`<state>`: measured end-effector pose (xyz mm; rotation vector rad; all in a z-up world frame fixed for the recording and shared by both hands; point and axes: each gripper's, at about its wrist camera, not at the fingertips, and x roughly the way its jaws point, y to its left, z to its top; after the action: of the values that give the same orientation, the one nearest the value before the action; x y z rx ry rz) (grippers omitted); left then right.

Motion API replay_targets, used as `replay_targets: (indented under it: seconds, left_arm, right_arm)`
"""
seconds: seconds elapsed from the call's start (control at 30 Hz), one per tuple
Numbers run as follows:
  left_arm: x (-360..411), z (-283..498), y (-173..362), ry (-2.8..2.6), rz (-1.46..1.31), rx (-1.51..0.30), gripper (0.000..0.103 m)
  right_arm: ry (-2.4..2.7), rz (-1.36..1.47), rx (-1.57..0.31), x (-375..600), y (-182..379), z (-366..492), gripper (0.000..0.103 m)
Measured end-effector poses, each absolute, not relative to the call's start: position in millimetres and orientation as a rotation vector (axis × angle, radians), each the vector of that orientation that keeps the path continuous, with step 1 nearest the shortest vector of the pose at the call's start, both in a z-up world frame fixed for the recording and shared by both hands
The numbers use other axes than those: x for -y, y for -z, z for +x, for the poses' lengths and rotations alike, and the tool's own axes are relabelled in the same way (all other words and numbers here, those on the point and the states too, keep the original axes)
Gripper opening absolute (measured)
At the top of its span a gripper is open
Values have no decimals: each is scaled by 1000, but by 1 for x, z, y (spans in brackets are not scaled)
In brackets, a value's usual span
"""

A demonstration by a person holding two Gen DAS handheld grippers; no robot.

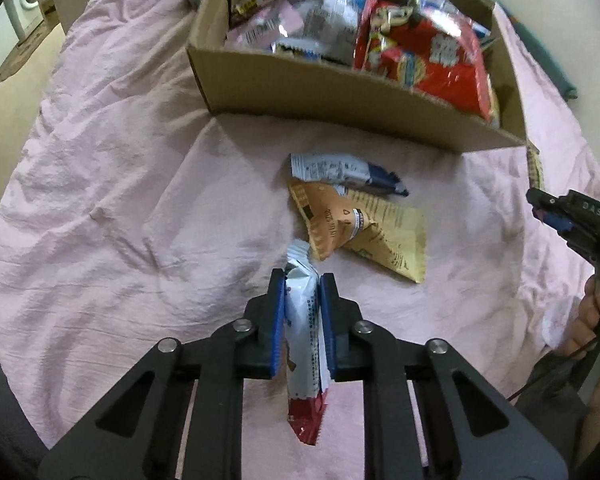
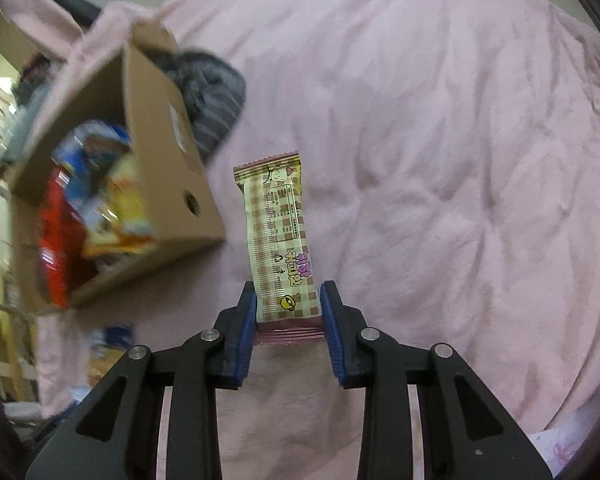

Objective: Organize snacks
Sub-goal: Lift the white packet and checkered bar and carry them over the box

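My left gripper (image 1: pixel 302 280) is shut on a white and red snack bar (image 1: pixel 302 340), held above the pink sheet. Ahead lie a blue-white packet (image 1: pixel 340 172) and an orange-tan packet (image 1: pixel 360 232). Behind them stands the cardboard box (image 1: pixel 340 100) with several snack bags, among them a red bag (image 1: pixel 428 52). My right gripper (image 2: pixel 288 292) is shut on a checked pink-cream wafer packet (image 2: pixel 278 232); the gripper also shows at the right edge of the left wrist view (image 1: pixel 540 204). In the right wrist view the box (image 2: pixel 168 152) is to the left, blurred.
A pink sheet (image 1: pixel 100 160) covers the bed. A grey striped cloth (image 2: pixel 212 96) lies behind the box. A washing machine (image 1: pixel 28 0) stands far left beyond the bed edge. A person's hand (image 1: pixel 592 320) is at the right.
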<state>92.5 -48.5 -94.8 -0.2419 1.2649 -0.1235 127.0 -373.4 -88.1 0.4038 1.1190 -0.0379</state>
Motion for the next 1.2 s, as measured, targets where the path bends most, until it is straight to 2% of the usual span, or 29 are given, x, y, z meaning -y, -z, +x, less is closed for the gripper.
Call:
replay_targets:
  seconds: [0.27,0.57,0.87,1.1,1.2]
  left_arm:
    - [2,81,79,113,-317,-1224,12]
    - [-21,75,22,66,-297,-1068,12]
    - [-17,124,-25,52,-258,-919,12]
    - [-10,165,-34,58,-231,-881,12]
    - [-5,182,-31,67,-222,-878,12]
  right_arm:
    - [-26,480,-1004,372,46,118,33]
    - [-139,443,-869,348,6,116,33]
    - [-267,404,-849,304,-5,136,33]
    - [-246,352,-848,293,-6,167,33]
    - [-272,431,-868,301,1,182,33]
